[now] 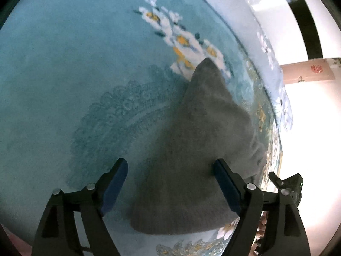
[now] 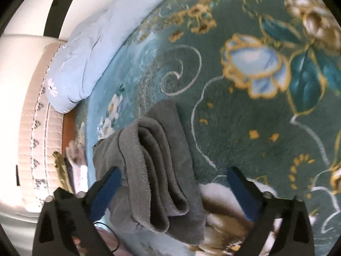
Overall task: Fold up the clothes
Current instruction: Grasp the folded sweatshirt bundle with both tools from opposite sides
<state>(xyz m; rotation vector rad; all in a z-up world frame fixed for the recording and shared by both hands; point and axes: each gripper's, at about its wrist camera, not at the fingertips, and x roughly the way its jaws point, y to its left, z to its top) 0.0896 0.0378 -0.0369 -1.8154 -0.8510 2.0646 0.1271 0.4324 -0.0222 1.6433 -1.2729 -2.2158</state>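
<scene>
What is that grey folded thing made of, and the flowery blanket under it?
The grey cloth looks like soft fleece or terry: matte, fuzzy, with stitched edges showing in its folded layers. The flowery blanket looks like plush, velvety fabric with a short nap and a slight sheen, though blur leaves that uncertain.

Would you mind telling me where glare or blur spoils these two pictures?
Left wrist view: the right edge is blown out white, and the floral blanket looks soft. Right wrist view: glare whitens the left side, while the grey cloth stays fairly sharp.

teal floral blanket (image 2: pixel 245 117), pale blue quilt (image 2: pixel 81 64) beside it
</scene>
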